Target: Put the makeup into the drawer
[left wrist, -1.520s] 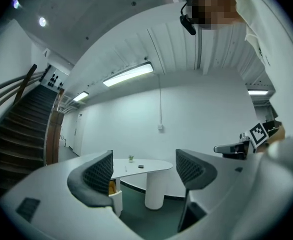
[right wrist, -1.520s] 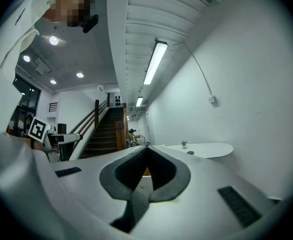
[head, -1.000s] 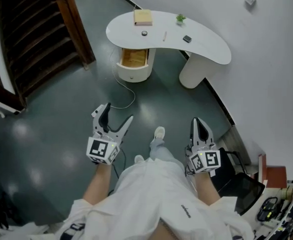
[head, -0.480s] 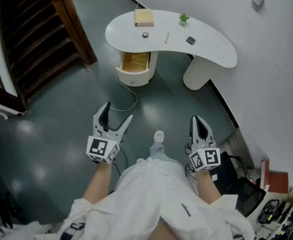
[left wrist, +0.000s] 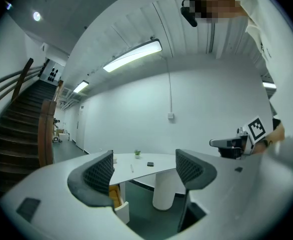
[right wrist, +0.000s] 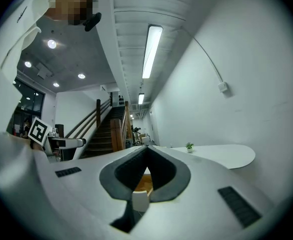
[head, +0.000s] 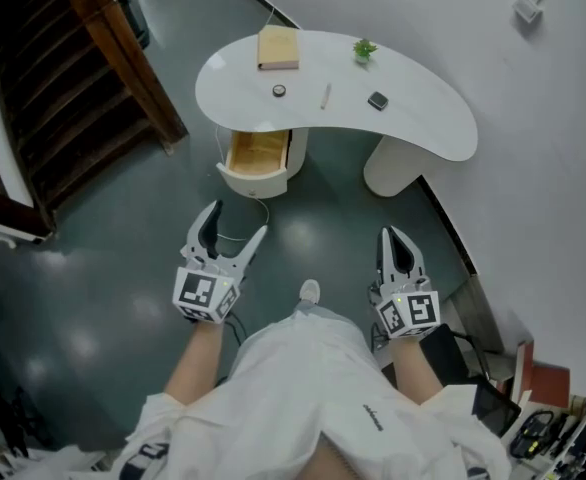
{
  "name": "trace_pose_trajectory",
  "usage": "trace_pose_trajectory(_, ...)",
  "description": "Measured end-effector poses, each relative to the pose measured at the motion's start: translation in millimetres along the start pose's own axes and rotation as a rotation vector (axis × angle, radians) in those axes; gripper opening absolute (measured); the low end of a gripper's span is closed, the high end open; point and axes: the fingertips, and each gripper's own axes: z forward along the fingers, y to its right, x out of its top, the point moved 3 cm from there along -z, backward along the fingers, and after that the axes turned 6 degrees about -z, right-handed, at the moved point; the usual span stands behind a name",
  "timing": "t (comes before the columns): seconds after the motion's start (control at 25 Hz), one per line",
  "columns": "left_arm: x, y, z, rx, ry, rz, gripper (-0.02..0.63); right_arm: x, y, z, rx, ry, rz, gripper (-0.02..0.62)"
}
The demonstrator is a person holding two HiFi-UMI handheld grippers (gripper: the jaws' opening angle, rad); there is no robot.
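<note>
Head view: wide floor [head: 113, 248] fronts the open drawer [head: 256, 156].

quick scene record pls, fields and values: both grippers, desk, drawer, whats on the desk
left gripper: jaws apart, empty, over the floor
right gripper: jaws together, empty, over the floor
desk: white, curved, ahead of the person
drawer: open under the desk's left end, wood inside, contents unclear
on desk: tan box, round item, thin stick, dark item, plant
stairs: left of the desk
</note>
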Motion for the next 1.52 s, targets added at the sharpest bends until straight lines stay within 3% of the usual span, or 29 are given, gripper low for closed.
trace_pose_trajectory(0.4, 10.3, -14.8, 91.1, 0.052, -0.006, -0.002, 0.376, 4.9, 67.3, 78.7, 0.053, 0.001, 0.018, 0.017)
trace_pose_trajectory(0.8, 10.6, -47.2, 145.6, 0.037, -0.023, -0.007, 0.376, -5.6, 79.1, 142.1, 0.077, -0.016, 0.032, 0.017)
trace_pose_trajectory(1.52, 10.6, -201.1, 322.1, -0.085, -0.096, -0.013, 0.376, -14.3, 72.3, 355.2, 0.069, -0.063, 0.019, 0.017)
